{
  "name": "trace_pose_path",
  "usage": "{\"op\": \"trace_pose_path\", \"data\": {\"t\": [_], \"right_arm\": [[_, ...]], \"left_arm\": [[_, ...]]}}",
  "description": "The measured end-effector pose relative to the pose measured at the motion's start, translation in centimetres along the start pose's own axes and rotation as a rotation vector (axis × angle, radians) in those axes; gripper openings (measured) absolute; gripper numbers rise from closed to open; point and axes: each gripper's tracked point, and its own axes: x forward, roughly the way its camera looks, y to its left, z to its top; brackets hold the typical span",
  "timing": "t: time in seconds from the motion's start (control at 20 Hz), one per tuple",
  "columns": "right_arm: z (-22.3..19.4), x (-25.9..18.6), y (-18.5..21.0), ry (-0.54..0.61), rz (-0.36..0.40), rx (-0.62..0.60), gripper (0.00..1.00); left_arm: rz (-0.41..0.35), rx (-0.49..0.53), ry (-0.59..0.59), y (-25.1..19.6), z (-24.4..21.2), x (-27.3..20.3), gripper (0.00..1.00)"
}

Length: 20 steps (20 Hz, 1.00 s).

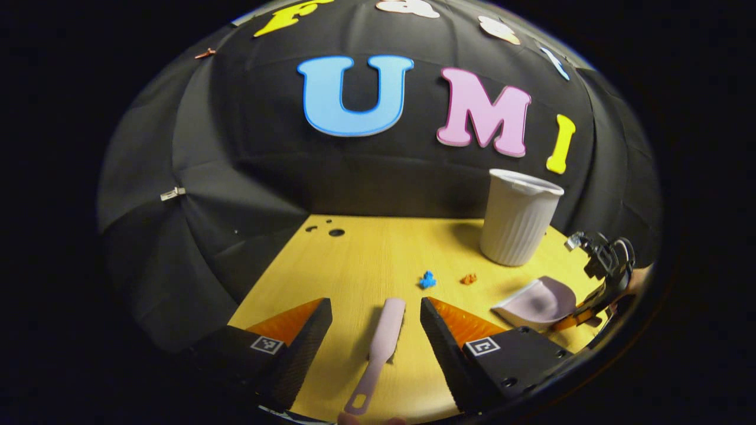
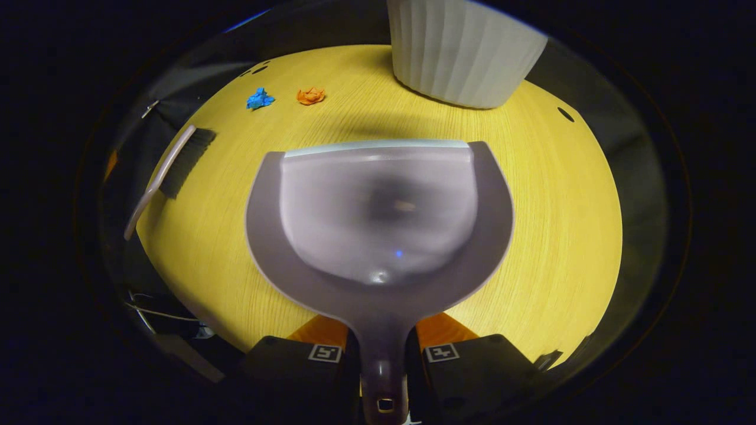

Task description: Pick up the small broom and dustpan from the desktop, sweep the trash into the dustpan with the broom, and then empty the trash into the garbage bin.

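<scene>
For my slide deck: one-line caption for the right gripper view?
Right gripper shut on dustpan handle above the yellow desktop.

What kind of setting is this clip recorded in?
Likely a staged recording booth, not a real home: a black cloth wall backs a small yellow desktop with only a white bin and cleaning props.

One small broom (image 1: 384, 330) lies at the lower middle of the left gripper view, and it shows again at the left edge of the right gripper view. One dustpan (image 2: 378, 212) takes the centre of the right gripper view. One white ribbed garbage bin (image 1: 518, 217) stands at the right of the left gripper view. Two scraps of trash lie on the one yellow desktop (image 1: 366, 260): one blue scrap (image 1: 427, 280) and one orange scrap (image 1: 468, 278), side by side.
</scene>
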Motion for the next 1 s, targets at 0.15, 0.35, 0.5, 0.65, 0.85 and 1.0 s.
{"op": "trace_pose_path", "data": {"t": [0.15,0.35,0.5,0.65,0.85,1.0], "right_arm": [[0.4,-1.4,-0.4,-0.049,-0.029,-0.011,0.28],[0.4,-3.6,-0.2,-0.086,-0.034,-0.009,0.42],[-0.2,-4.8,-0.4,-0.098,-0.036,-0.004,0.35],[-1.1,-5.4,-0.6,-0.1,-0.045,-0.001,0.35],[-1.9,-6.1,-0.9,-0.102,-0.043,0.031,0.35],[-2.2,-6.4,-1.1,-0.103,-0.052,0.039,0.35]], "left_arm": [[-0.044,0.004,0.121,-0.1,-3.0,0.8,0.96],[-0.089,-0.013,0.344,-0.3,-8.2,2.1,0.95],[-0.085,-0.018,0.455,-0.1,-10.9,3.4,0.91],[-0.087,0.009,0.554,0.4,-13.1,4.1,0.89],[-0.098,0.065,0.647,0.8,-15.4,5.4,0.84],[-0.101,0.132,0.667,1.2,-15.8,6.1,0.78]]}}
